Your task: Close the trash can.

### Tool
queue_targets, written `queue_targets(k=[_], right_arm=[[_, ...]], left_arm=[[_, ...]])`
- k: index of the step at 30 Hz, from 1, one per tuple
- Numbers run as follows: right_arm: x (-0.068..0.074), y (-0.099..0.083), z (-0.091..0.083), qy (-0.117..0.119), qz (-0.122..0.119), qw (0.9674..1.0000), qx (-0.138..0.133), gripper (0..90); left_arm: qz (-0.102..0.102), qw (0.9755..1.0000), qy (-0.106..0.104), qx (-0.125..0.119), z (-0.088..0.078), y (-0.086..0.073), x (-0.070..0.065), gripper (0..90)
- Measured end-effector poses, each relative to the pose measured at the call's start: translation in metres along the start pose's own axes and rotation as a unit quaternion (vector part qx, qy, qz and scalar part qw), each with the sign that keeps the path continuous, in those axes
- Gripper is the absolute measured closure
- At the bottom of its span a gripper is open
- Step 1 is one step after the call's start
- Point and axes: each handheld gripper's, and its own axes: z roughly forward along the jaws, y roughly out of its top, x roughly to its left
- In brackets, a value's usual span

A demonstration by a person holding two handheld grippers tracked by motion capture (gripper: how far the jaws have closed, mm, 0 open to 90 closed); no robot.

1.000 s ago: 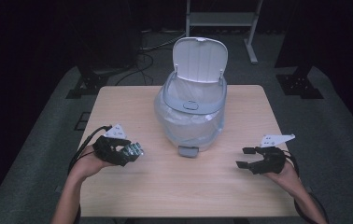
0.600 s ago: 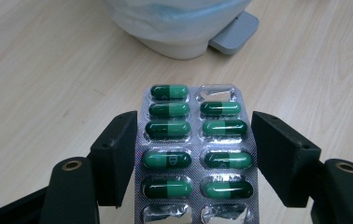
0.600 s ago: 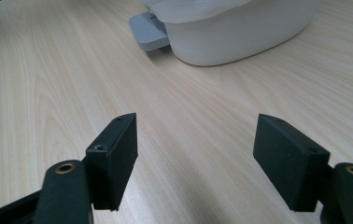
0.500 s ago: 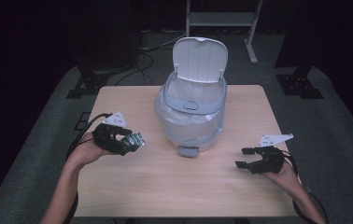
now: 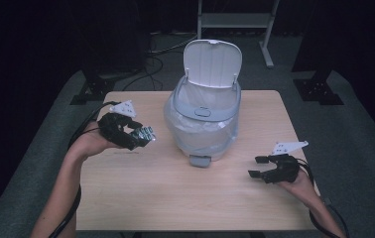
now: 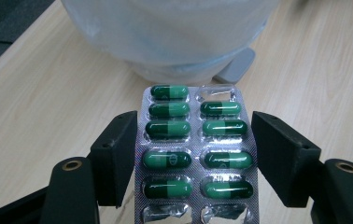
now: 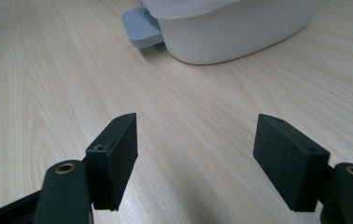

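Observation:
A silver blister pack [image 6: 195, 140] of green capsules, some pockets empty, sits between the jaws of my left gripper [image 6: 195, 156], which is shut on its two long edges. In the high view that gripper [image 5: 140, 137] hovers above the table's left side, and the blister pack [image 5: 147, 134] points toward a white pedal bin [image 5: 203, 124]. The bin stands at the table's middle with its lid [image 5: 211, 62] up and a clear bag lining it. My right gripper [image 5: 256, 166] rests low at the right, open and empty [image 7: 195, 158].
The bin's grey pedal [image 5: 200, 160] sticks out toward me, and it is also close ahead of the right gripper [image 7: 142, 28]. The wooden table [image 5: 175, 198] has dark floor around it. A metal stand [image 5: 235, 20] and cables lie beyond the far edge.
My left hand has lifted off the table and moved up and away from me with the blister pack still in its jaws. The right hand has stayed put.

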Motion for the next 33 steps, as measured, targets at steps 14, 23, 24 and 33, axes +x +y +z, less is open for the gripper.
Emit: queue_targets(k=[14,23,24,33], right_arm=[[-0.001,-0.005,-0.004,0.000,0.007,1.0000,-0.002,29.5],[0.000,-0.002,0.001,0.006,0.003,1.0000,0.000,29.5],[0.000,-0.002,0.002,0.008,0.005,1.0000,0.000,29.5],[-0.004,-0.001,0.005,0.012,0.007,0.9999,0.006,29.5]], left_arm=[[0.020,0.9997,-0.006,-0.009,-0.023,0.040,0.007,33.3],[0.025,0.9996,0.000,-0.010,-0.037,0.054,0.013,33.3],[0.028,0.9996,0.001,-0.009,-0.038,0.056,0.014,33.3],[0.035,0.9993,-0.004,-0.010,-0.041,0.072,0.021,33.3]])
